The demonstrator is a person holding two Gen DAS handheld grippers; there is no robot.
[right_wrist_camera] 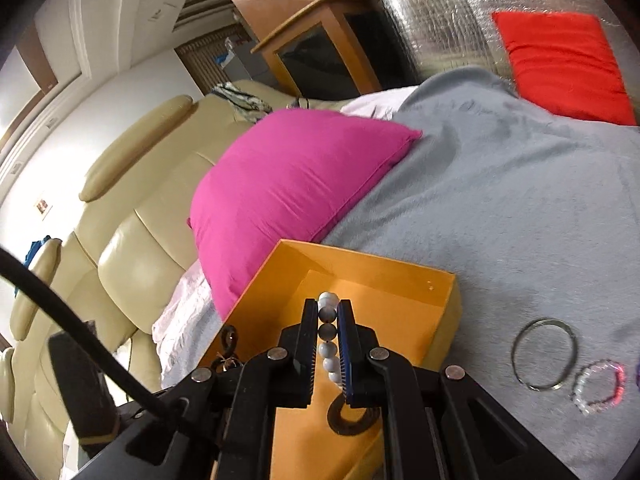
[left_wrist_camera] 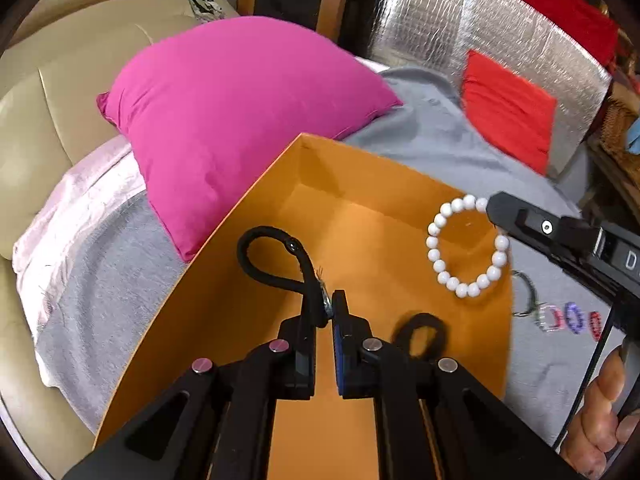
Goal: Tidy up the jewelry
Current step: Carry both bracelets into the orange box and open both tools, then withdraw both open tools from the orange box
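Note:
An orange open box (left_wrist_camera: 256,208) lies on a grey blanket; it also shows in the right wrist view (right_wrist_camera: 384,268). My left gripper (left_wrist_camera: 326,312) is shut on a black cord bracelet (left_wrist_camera: 272,256) held over the box. My right gripper (right_wrist_camera: 329,320) is shut on a white bead bracelet (right_wrist_camera: 328,332), which hangs over the box's right side in the left wrist view (left_wrist_camera: 464,248). A dark ring-shaped piece (right_wrist_camera: 352,416) lies inside the box; the left wrist view shows it as a black loop (left_wrist_camera: 420,336).
A silver bangle (right_wrist_camera: 544,354) and a pink-clear bead bracelet (right_wrist_camera: 600,388) lie on the grey blanket (right_wrist_camera: 500,208) right of the box. A magenta pillow (left_wrist_camera: 240,120) lies behind the box. A red cushion (right_wrist_camera: 560,64) leans on silver foil. A beige sofa (right_wrist_camera: 132,248) stands left.

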